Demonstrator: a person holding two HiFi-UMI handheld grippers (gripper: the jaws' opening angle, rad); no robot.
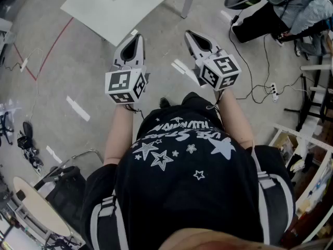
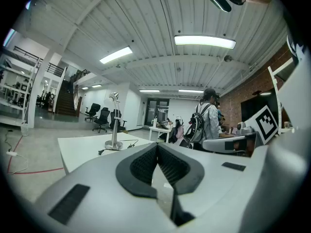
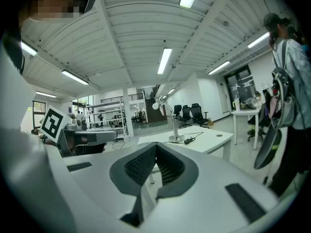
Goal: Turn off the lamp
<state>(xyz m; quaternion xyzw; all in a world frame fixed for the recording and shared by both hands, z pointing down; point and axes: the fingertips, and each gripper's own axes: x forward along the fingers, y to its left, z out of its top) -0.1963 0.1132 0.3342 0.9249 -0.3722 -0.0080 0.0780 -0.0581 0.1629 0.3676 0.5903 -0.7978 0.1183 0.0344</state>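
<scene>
A silver desk lamp [image 2: 114, 125] stands on a white table [image 2: 82, 152] some way ahead of me, its cable lying beside its base. In the right gripper view the lamp [image 3: 172, 123] has a bright white head on the same table [image 3: 209, 140]. The head view shows only the table's near part [image 1: 125, 9]; the lamp is cut off at the top. My left gripper [image 1: 136, 38] and right gripper [image 1: 191, 34] are held side by side over the floor, short of the table. Both are empty, the left gripper [image 2: 157, 145] and right gripper [image 3: 156, 146] with jaws closed together.
Cables and a power strip [image 1: 271, 90] lie on the floor at the right, near a black bag [image 1: 260, 22]. An office chair [image 1: 62, 184] stands at my lower left. A person with a backpack [image 2: 206, 123] stands beyond the table. White tape marks [image 1: 78, 108] dot the floor.
</scene>
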